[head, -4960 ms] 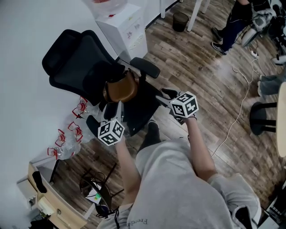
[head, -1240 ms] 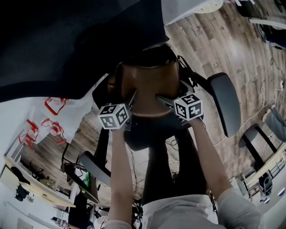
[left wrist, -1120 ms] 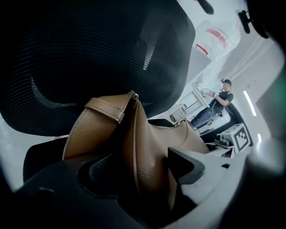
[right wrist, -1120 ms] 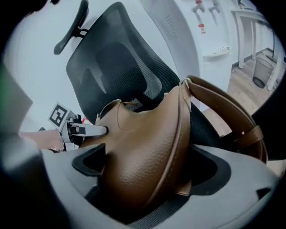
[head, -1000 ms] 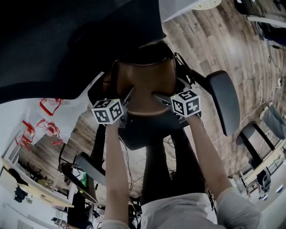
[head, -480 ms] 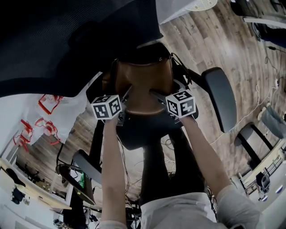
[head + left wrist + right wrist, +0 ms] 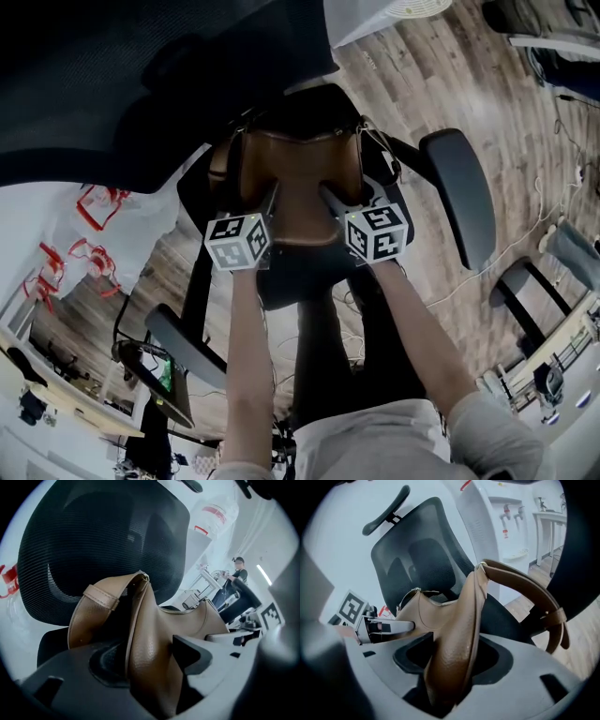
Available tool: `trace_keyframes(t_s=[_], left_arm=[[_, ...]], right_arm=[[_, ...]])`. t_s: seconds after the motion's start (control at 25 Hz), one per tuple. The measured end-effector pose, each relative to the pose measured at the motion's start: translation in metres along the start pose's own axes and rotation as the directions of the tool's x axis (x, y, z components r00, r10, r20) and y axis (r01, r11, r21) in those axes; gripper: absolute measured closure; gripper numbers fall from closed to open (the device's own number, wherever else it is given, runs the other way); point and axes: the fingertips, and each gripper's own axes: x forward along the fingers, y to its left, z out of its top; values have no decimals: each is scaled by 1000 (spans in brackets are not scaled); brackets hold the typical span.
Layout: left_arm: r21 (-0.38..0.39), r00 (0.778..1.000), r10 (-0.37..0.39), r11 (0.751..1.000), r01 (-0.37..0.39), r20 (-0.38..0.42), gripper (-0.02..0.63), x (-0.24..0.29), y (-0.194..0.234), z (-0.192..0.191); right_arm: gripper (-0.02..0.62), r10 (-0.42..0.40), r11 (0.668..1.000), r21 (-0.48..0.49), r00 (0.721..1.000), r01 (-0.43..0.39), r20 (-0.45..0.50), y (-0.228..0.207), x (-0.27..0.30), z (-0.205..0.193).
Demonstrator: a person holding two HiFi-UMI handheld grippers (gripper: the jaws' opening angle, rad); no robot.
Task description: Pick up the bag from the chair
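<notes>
Brown leather shoulder bag point(image 7: 298, 187) at black mesh office chair point(image 7: 141, 84), grey armrest point(image 7: 457, 192) alongside. Pinched by L gripper point(image 7: 150, 660) & R gripper point(image 7: 450, 663), jaws just closing on leather. Strap loop point(image 7: 520, 590) clearest in gripper views.

No word, number or brand can be read anywhere. The left cube point(image 7: 237, 242) on the left gripper point(image 7: 272, 193) and the right cube point(image 7: 377, 233) on the right gripper point(image 7: 324, 193) bear only black-and-white square markers, no letters. A red-edged label point(image 7: 202, 528) on a clear water bottle point(image 7: 220, 515) is too blurred to read
</notes>
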Motion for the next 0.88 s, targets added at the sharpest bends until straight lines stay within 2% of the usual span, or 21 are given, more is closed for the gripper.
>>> trace_keyframes(t_s=[0.12,0.24,0.52,0.6,0.64,0.68,0.76,0.8,0.88], left_arm=[[-4,999,3,1000,-3,33,331,-10,-2,-5],[8,998,-24,1000,23,55,330,-19,-2,-8],[118,993,-86,988,95,-78,325,-30,-5,-17],[77,992,-99,992,104,-73,318,-31,-2,-16],[25,993,-112,993,113,-45,314,-32,2,-14],[-48,992,-128,991,128,1,314,-35,8,-11],[-192,982,-153,966,173,113,334,-43,20,-1],[-206,977,-157,961,184,143,364,-47,23,3],[-103,982,-145,982,158,123,380,-51,22,9]], right_arm=[[363,21,1000,8,1000,-21,18,4,-5,-3],[376,59,998,16,997,-60,46,7,-9,-5],[396,120,992,-57,989,-115,82,15,-23,-2],[402,130,990,-64,987,-124,92,17,-25,0],[405,134,990,-66,986,-128,96,19,-26,1],[408,140,989,-70,985,-134,99,21,-27,2],[410,156,986,-82,982,-148,105,25,-29,2],[410,164,984,-89,980,-155,109,26,-30,3],[413,176,981,-105,977,-164,118,28,-32,4]])
